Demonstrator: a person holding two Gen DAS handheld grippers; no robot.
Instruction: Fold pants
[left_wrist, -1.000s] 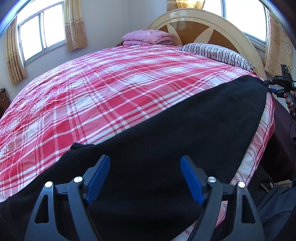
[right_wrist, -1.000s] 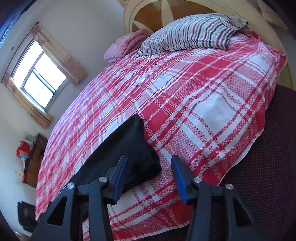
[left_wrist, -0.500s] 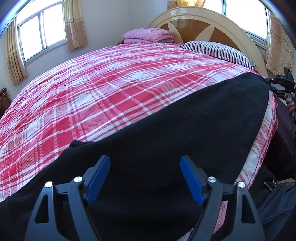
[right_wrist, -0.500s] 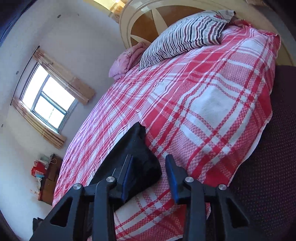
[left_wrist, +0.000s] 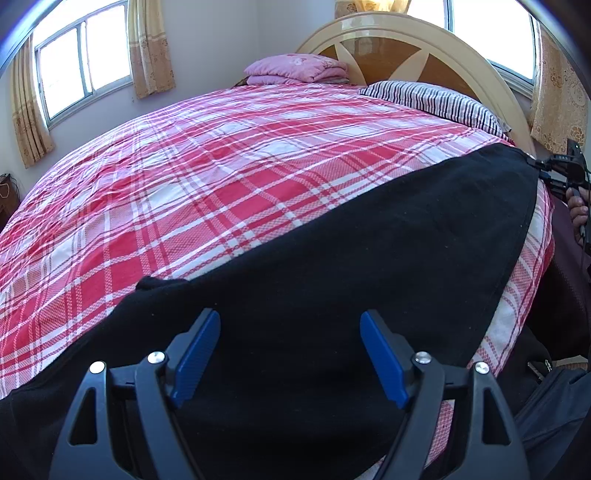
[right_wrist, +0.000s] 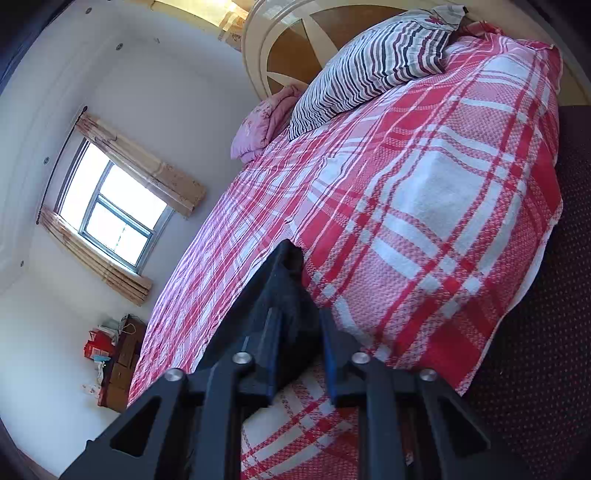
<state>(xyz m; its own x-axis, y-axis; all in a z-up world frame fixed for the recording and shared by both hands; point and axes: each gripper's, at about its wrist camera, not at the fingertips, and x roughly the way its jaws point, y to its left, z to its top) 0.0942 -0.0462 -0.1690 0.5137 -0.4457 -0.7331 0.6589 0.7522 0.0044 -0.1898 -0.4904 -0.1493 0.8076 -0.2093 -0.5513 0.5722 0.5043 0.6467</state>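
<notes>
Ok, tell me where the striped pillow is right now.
The striped pillow lies at the head of the bed against the headboard, right of the folded pink blanket in the left wrist view.

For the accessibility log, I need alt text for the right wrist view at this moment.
The right gripper is closed on a corner of the black pants, near the edge of a bed with a red plaid cover. A striped pillow and a folded pink blanket lie by the headboard.

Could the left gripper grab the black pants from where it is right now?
Probably yes. The left gripper is open, its blue pads spread wide directly over the black pants, with nothing between them. The right gripper already pinches the far corner, well clear of it.
</notes>
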